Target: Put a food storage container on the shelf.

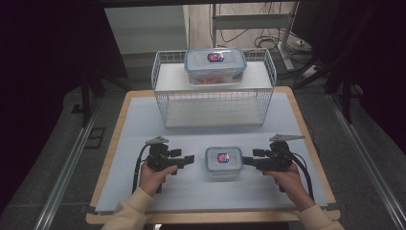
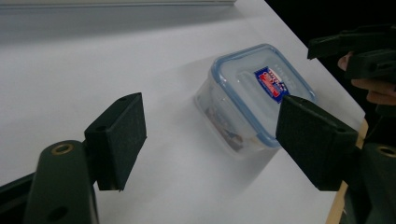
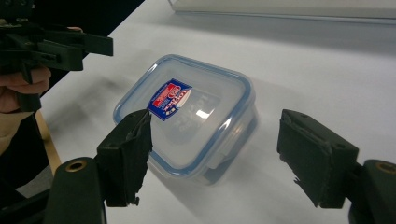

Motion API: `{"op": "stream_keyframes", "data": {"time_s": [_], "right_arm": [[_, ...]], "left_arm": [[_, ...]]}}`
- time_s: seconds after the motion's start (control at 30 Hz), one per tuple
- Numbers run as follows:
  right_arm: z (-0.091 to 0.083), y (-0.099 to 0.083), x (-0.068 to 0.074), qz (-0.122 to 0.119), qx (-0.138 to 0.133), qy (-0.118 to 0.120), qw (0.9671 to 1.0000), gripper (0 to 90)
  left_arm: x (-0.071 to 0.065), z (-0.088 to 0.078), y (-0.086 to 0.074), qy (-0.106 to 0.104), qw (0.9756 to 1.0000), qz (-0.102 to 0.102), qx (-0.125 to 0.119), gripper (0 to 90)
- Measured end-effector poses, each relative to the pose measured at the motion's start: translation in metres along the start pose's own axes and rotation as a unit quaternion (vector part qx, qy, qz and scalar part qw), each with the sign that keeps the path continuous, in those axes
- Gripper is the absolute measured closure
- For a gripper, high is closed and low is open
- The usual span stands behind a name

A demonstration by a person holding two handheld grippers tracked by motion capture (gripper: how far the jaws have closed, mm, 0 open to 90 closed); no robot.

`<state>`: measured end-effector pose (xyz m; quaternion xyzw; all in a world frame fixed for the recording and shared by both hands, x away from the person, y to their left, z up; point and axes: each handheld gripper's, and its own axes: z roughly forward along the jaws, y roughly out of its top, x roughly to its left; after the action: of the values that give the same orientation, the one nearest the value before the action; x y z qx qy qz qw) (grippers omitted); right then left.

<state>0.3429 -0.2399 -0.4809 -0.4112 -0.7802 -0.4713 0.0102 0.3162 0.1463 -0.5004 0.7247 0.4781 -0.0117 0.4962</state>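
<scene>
Small container: clear plastic box point(image 1: 223, 163) with a blue-rimmed snap lid and a red-and-blue sticker on top; it sits on the near half of the table, midway between the two grippers, flat on the mat.
Left gripper: held in the person's left hand, left gripper point(image 1: 188, 159) lies just left of the small container, pointing right toward it; jaws spread, nothing between the pads. In the left gripper view the container point(image 2: 254, 98) sits ahead and to the right of the gap, with the right-hand jaw overlapping its near corner; contact cannot be told.
Right gripper: held in the person's right hand, right gripper point(image 1: 248, 161) lies just right of the container, pointing left at it; jaws spread wide, pads clear of the box. In the right gripper view the container point(image 3: 191, 116) sits ahead of the gap between the pads, the left-hand pad overlapping its near edge.
Gap to container: from the high view, left tips stand a little off the box wall; right tips come very close to the wall.
Table: white mat point(image 1: 143, 129) on a wood-edged top.
Wire rack: white wire shelf point(image 1: 165, 81) at the far side of the mat.
Large container: a larger lidded box point(image 1: 215, 66) of the same kind rests on the rack's top shelf, well apart from the small one.
</scene>
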Motion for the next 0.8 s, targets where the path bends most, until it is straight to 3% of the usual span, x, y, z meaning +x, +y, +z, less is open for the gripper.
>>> {"op": "stream_keyframes", "data": {"time_s": [0.33,0.47,0.8], "right_arm": [[0.016,0.008,-0.007,0.027,0.02,0.008,0.9994,26.4],[0.028,0.012,-0.008,0.032,0.032,0.014,0.9989,26.4],[0.035,0.004,-0.011,0.051,0.049,0.023,0.9972,26.4]], "left_arm": [[-0.009,0.03,0.005,-0.014,0.9993,-0.023,0.025,24.4],[-0.012,0.044,0.005,-0.008,0.9989,-0.028,0.038,24.4],[-0.015,0.061,0.003,-0.038,0.9967,-0.039,0.06,25.3]]}}
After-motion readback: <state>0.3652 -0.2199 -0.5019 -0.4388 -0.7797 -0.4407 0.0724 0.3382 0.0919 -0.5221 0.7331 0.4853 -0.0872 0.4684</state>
